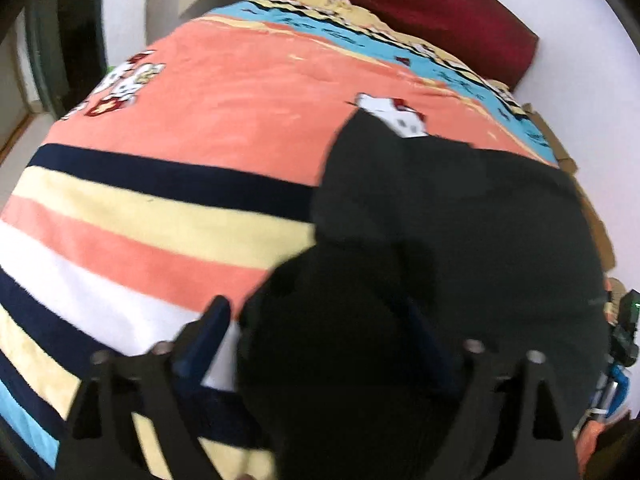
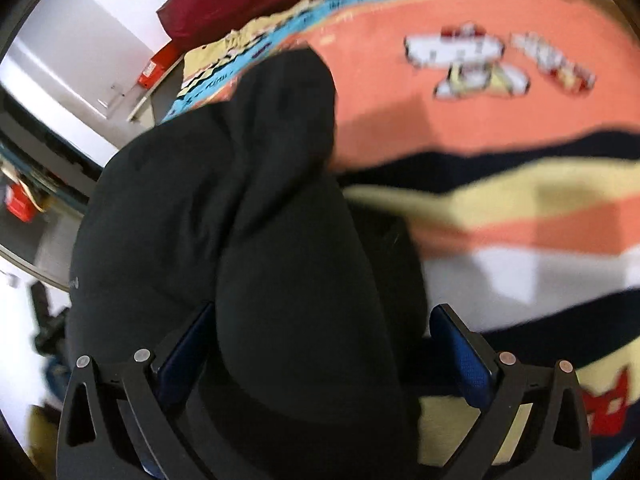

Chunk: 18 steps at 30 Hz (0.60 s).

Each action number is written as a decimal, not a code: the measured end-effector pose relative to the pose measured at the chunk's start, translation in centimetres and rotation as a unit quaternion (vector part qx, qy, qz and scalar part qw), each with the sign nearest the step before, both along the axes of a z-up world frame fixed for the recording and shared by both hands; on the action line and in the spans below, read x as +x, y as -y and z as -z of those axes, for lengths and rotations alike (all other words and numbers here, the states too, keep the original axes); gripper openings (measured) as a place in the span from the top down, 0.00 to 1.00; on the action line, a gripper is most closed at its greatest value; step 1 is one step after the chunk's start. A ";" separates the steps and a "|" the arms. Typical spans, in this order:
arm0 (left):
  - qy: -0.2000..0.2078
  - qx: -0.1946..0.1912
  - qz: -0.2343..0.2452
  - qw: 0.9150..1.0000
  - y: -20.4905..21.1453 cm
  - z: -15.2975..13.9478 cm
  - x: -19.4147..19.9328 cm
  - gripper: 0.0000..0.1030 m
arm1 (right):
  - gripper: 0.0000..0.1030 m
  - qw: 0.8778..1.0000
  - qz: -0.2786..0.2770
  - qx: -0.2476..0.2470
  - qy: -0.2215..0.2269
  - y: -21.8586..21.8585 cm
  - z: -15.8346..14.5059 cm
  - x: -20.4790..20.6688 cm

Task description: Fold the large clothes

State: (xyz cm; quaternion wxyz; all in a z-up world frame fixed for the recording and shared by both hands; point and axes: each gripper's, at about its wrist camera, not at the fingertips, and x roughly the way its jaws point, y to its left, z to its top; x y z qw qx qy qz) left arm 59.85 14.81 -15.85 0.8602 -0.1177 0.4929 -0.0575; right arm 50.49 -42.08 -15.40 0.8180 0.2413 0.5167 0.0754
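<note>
Left wrist view shows us the black garment (image 1: 440, 232) lying on the striped cartoon blanket (image 1: 180, 128), running away from the left gripper (image 1: 320, 320) toward the dark red pillow (image 1: 420, 4) — bulk to its right. We see a fold of it between the spread jaws of each tool, the right gripper (image 2: 320, 332) too; neither pinches. It looks thick, matte, already doubled — both hands equally near.

A black garment (image 1: 420, 240) is lying bunched on the bed. Its thick, rounded folds are bulging up near both cameras.
</note>
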 end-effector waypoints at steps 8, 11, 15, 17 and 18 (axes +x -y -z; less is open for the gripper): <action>-0.035 -0.104 0.007 0.994 -1.9 4.9 0.4 0.00 | 0.01 0.997 -0.043 0.057 -0.039 -1.0 3.7 1.4; -0.028 -0.121 0.022 0.992 -1.3 4.9 -0.2 0.02 | 0.01 0.997 -0.051 0.054 -0.021 -1.4 4.0 1.2; 0.014 -0.146 0.035 0.989 0.3 2.7 -2.1 0.59 | 0.52 0.996 -0.043 0.066 0.040 -2.5 2.2 -0.2; 0.019 -0.169 0.056 0.984 1.6 1.3 -2.9 0.79 | 0.73 0.995 -0.055 0.048 0.063 -3.9 0.1 -0.5; 0.034 -0.150 0.070 0.986 2.6 -0.2 -3.4 0.82 | 0.76 0.995 -0.062 0.035 0.074 -4.7 -1.0 -0.5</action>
